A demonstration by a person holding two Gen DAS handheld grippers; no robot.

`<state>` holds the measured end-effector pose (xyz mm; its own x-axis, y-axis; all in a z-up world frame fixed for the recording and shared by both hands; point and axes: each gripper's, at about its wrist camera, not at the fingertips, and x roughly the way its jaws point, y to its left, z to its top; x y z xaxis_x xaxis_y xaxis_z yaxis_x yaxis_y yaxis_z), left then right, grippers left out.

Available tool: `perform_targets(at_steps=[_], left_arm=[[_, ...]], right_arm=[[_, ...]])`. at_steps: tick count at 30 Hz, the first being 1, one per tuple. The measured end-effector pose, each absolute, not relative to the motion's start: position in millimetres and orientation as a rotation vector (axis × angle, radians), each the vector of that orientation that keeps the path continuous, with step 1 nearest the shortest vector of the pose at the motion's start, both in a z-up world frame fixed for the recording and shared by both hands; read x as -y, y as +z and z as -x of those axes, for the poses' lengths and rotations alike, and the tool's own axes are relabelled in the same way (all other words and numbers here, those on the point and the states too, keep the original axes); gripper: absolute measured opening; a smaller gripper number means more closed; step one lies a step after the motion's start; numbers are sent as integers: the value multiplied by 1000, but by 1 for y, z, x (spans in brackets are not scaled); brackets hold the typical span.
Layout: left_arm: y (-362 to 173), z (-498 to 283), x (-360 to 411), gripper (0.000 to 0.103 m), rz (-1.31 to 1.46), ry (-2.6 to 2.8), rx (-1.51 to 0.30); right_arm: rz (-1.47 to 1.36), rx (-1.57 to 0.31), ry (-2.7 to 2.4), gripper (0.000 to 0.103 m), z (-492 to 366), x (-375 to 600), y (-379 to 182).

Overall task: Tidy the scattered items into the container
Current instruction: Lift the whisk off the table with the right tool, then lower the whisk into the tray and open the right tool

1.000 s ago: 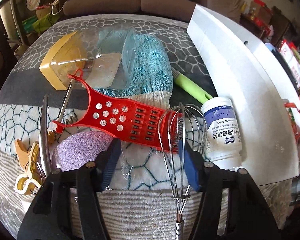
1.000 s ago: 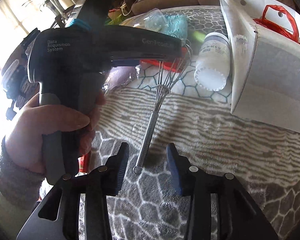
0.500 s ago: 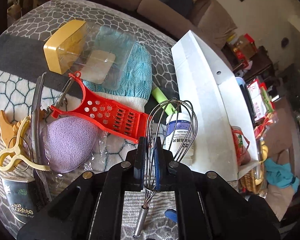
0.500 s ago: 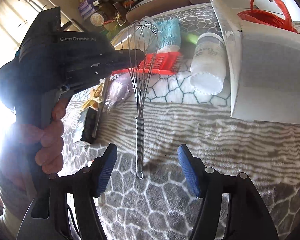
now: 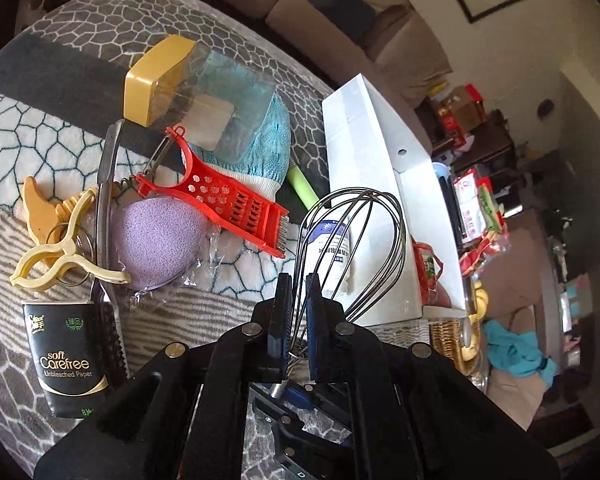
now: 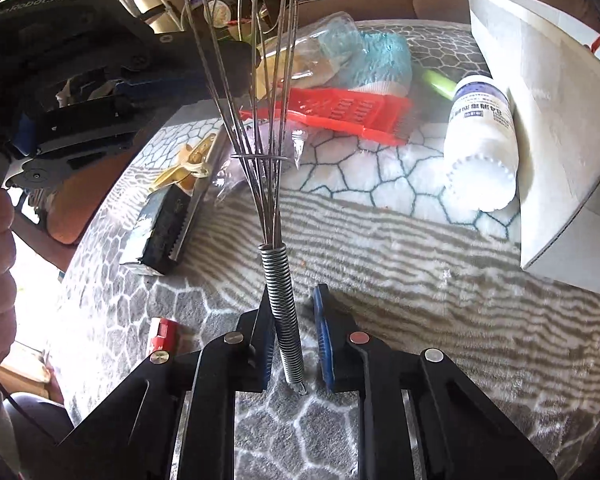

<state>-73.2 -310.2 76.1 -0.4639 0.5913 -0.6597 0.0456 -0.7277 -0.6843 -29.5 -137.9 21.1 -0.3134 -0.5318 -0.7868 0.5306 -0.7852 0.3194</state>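
A wire whisk (image 5: 356, 240) is lifted off the patterned cloth. My left gripper (image 5: 298, 284) is shut on its wires near the neck. In the right wrist view the whisk (image 6: 260, 120) stands nearly upright, and its coiled handle (image 6: 282, 300) hangs between the blue pads of my right gripper (image 6: 293, 296). The right jaws are closing: one pad lies against the coil, the other still shows a gap. My left gripper (image 6: 236, 68) reaches in from the upper left, held by a hand. The white box container (image 5: 380, 200) stands open to the right.
On the cloth (image 5: 40, 120) lie a red grater (image 5: 220, 200), a white bottle (image 5: 336, 248) against the box, a purple sponge (image 5: 156, 236), a black tissue pack (image 5: 68, 352), a yellow clip (image 5: 60, 256), a teal glove (image 5: 268, 148) and a yellow-lidded clear box (image 5: 160, 80).
My left gripper shut on the whisk's wires and raised it from lying flat to nearly upright. My right gripper opened wide, then narrowed around the coiled handle.
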Motion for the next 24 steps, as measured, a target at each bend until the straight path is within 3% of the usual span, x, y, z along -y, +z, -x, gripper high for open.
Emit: perform_targets(at_steps=[1,7,11,15,24], left_arm=[[77,72,316,4,1380,2238,935],[94,68,350,5,1310,2171,1074],[135,67,349,5,1168,2164,1109],[166,83,320,5,1083,2134,1112],[200,197,205,4,1123,2038,1118]], right_arm=[[-1260,-14,-2125,11,27,140,24],[-1109,-274,-2181,9,-4,153,65],[-975,-468,-2251,9,-25,152,107],[-940,-507,-2284,9,-19,131,143],[-935,-870,-2442,9,65,47,193]])
